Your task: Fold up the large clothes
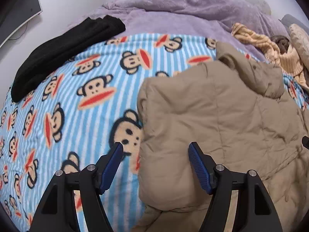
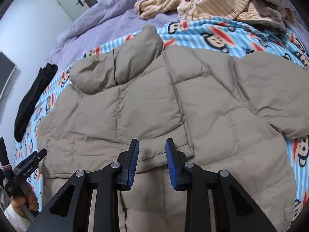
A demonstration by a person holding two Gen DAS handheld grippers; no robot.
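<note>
A tan quilted puffer jacket (image 2: 154, 100) lies spread, back up, on a blue striped monkey-print blanket (image 1: 77, 100); its hood (image 2: 123, 67) points to the far side. In the left wrist view the jacket (image 1: 212, 119) shows one side folded over, its left edge near the gap of my left gripper (image 1: 155, 147), which is open and empty just above it. My right gripper (image 2: 152, 144) hovers over the jacket's lower hem, jaws apart with nothing between them. The left gripper's body (image 2: 25, 172), held by a hand, appears at the jacket's left edge.
A folded black garment (image 1: 63, 52) lies at the blanket's far left. A crumpled cream striped garment (image 2: 202, 3) sits at the far right. A purple fleece cover (image 1: 173, 13) fills the back of the bed. A monitor (image 1: 21, 15) and white wall stand left.
</note>
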